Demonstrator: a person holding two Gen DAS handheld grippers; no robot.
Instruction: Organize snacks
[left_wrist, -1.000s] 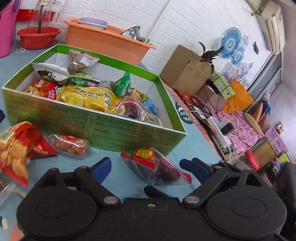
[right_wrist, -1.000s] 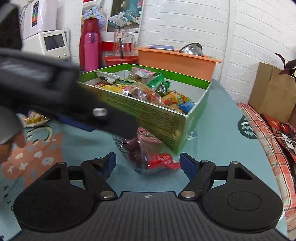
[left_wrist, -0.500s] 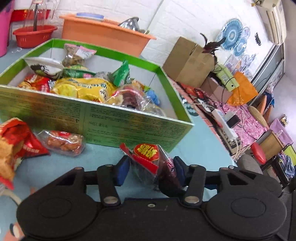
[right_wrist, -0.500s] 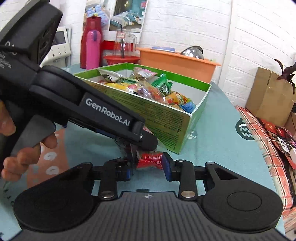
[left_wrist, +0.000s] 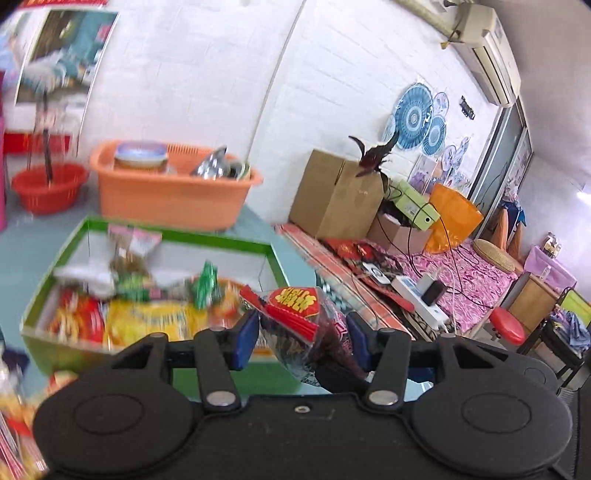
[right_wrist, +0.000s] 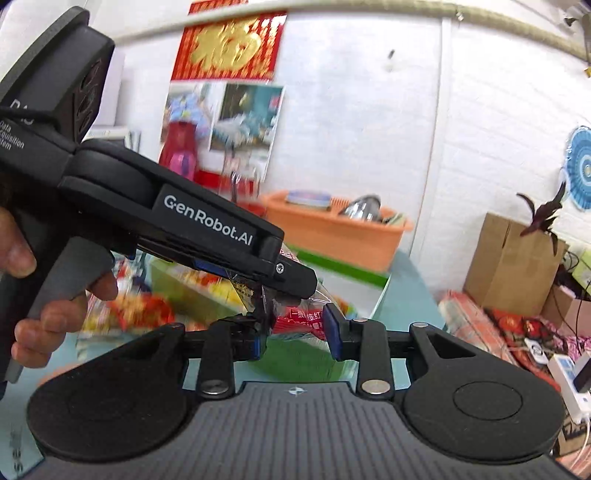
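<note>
Two hand-held grippers pinch one clear snack bag (left_wrist: 306, 328): our left hand-held gripper (left_wrist: 301, 341) clamps its bulging body, our right hand-held gripper (right_wrist: 295, 334) its red end, held above the tabletop (right_wrist: 406, 291). Just beyond lies the green box (left_wrist: 273, 258) rim, its right side open. Our left hand (right_wrist: 44, 291) wraps the trigger handle, angled downward.

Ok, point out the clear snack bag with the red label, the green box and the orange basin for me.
snack bag (left_wrist: 295, 306): left wrist view, on its red and yellow label.
green box (left_wrist: 218, 240): left wrist view, on the far rim.
orange basin (left_wrist: 170, 201): left wrist view, on its front wall.
</note>
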